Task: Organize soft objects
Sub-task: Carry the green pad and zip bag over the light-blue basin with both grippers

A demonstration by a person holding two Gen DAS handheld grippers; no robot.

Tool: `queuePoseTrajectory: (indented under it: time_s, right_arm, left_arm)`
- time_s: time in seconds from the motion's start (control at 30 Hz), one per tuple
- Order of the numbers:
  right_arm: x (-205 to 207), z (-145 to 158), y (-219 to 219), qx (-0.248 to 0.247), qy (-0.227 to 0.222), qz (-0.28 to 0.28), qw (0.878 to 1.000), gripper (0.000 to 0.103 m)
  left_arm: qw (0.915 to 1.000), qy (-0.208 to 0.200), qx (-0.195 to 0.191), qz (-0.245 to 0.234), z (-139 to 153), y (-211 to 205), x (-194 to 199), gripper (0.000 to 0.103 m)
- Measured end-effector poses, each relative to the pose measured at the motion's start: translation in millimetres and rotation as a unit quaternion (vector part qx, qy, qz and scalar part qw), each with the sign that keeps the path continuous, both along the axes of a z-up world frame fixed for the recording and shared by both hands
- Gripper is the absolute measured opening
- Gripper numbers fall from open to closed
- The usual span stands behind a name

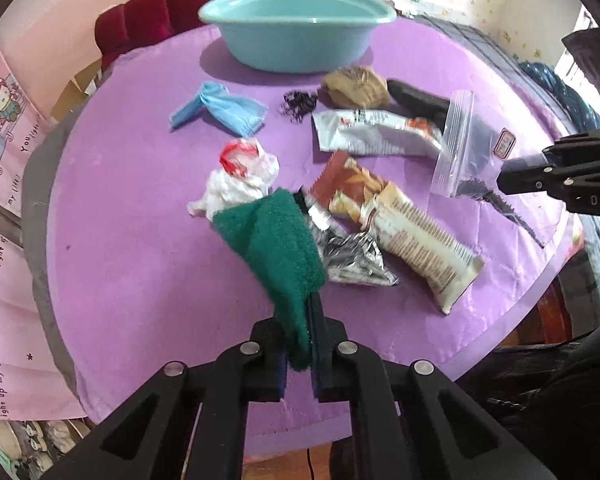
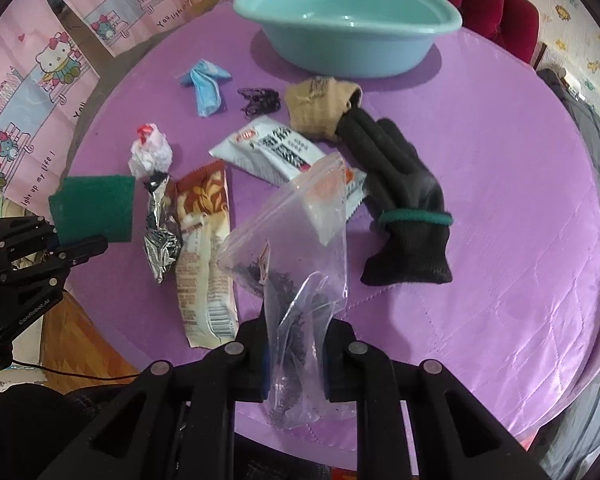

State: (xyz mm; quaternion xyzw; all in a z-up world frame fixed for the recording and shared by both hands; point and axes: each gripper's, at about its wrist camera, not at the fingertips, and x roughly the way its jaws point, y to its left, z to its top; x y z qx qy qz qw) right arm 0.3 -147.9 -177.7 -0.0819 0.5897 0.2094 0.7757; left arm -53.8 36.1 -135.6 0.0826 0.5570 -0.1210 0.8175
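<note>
My left gripper [image 1: 300,332] is shut on a dark green cloth [image 1: 276,240], which hangs lifted above the purple table cover [image 1: 140,280]. The right wrist view shows the same cloth [image 2: 94,208] at the far left in the left gripper [image 2: 88,246]. My right gripper [image 2: 296,332] is shut on a clear zip bag [image 2: 300,240] with dark bits inside, raised off the table. In the left wrist view the bag [image 1: 464,144] hangs from the right gripper [image 1: 508,178] at the right edge. An empty teal basin [image 1: 296,46] stands at the back of the table.
On the cover lie a blue mask [image 1: 220,108], black hair ties [image 1: 298,104], a tan sock [image 1: 356,86], a black glove [image 2: 404,208], a silver packet [image 1: 376,132], a brown snack wrapper [image 1: 396,220], crumpled foil [image 1: 348,260] and a white plastic wad [image 1: 240,184].
</note>
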Motion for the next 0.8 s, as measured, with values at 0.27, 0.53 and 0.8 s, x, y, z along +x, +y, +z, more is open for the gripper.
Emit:
queuePoseTrajectory:
  time_s: [0.27,0.53,0.8]
  right_arm:
    - [-3,31,-18,0.003,-0.032,0.003,0.999,0.018]
    - [8,47,-19,0.003,-0.056,-0.001,0.998,0.018]
    - [32,72,-25,0.006,-0.068,-0.019,0.998,0.018]
  left_arm:
    - [0.9994,-0.034,-0.011,0.003,23,2,8,0.009]
    - [0.9981,-0.057,-0.022,-0.005,43,-8,22,0.009]
    - [0.9953,-0.086,-0.043,-0.013,74,-21,46,0.009]
